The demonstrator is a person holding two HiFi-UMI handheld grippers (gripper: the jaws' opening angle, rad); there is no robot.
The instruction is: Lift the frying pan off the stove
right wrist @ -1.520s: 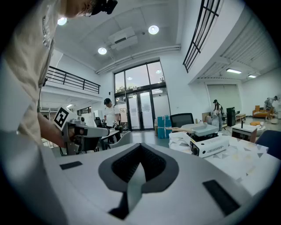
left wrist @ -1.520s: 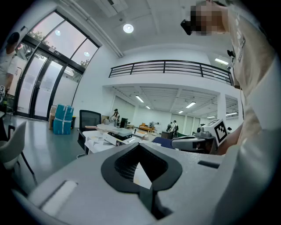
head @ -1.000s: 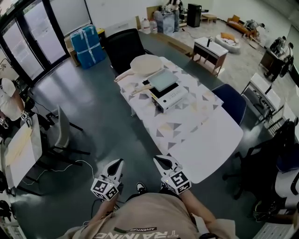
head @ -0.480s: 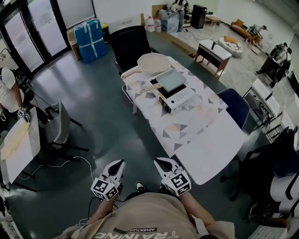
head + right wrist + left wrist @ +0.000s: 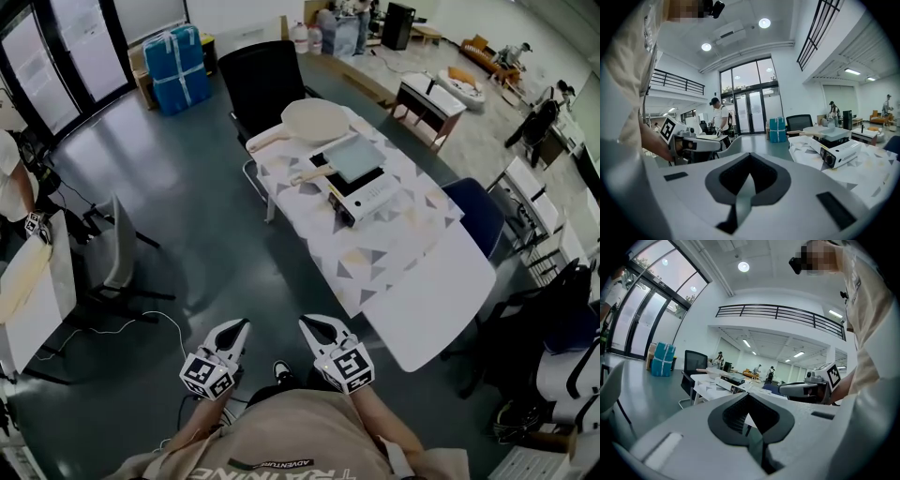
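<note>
Approach step: left gripper (image 5: 241, 324) and right gripper (image 5: 306, 322), jaws together and empty, are well short of the stove (image 5: 375, 195); next, open and reach the frying pan (image 5: 354, 157) atop it.

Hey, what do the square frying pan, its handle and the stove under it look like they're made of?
Frying pan: probably coated metal; matte grey-green, with a flat, even surface and no glare.
Handle: looks like wood; pale tan and apparently unpainted.
Stove: likely painted sheet metal; a smooth white boxy casing with a dark top. It is too small in view to be sure.
</note>
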